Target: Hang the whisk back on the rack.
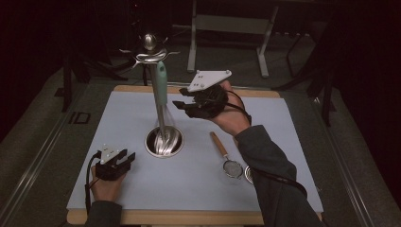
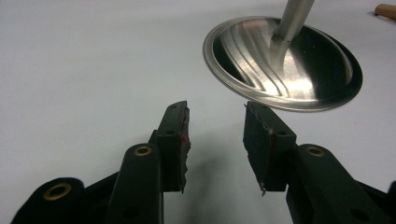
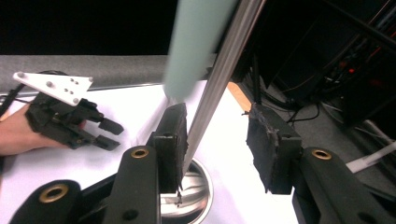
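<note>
The right tongs (image 1: 181,108) stood wide open beside the whisk (image 1: 161,90) hanging on the stand (image 1: 163,142), apparently just freed, while the left tongs (image 1: 126,159) rested open and empty on the table (image 1: 198,179).

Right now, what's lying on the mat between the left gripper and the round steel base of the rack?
Nothing: in the high view, only bare mat lies between the left gripper and the steel base. The left gripper view shows the same.
</note>
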A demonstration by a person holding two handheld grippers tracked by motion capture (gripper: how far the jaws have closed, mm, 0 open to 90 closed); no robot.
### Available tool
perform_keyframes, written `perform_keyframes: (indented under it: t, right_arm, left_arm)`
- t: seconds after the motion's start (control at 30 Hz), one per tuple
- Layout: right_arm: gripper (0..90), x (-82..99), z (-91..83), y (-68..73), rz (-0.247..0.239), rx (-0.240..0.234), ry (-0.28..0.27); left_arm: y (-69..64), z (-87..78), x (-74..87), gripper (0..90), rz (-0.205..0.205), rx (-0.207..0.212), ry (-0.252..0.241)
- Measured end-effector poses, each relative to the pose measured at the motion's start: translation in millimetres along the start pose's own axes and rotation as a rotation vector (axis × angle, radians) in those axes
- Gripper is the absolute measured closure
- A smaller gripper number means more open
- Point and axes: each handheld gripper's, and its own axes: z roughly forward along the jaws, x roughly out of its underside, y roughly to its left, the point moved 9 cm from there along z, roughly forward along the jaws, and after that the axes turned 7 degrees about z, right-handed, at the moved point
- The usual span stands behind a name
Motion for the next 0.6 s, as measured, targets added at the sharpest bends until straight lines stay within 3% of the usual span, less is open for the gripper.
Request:
perform_keyframes:
  t: [0.2, 0.37, 0.6]
  right_arm:
    - [58.9, 11.8, -9.0, -3.2, 0.024, -0.033, 0.031]
    - [59.0, 28.7, -13.6, -11.2, 0.037, -0.022, 0.075]
    - [57.7, 46.0, -23.3, -23.6, 0.098, -0.001, 0.111]
  left_arm:
    - [0.3, 0.0, 0.2, 60.2, -0.001, 0.0, 0.002]
    - [0.2, 0.2, -0.1, 59.8, -0.004, -0.003, -0.001]
    - [0.5, 0.1, 0.0, 59.7, -0.005, -0.002, 0.0]
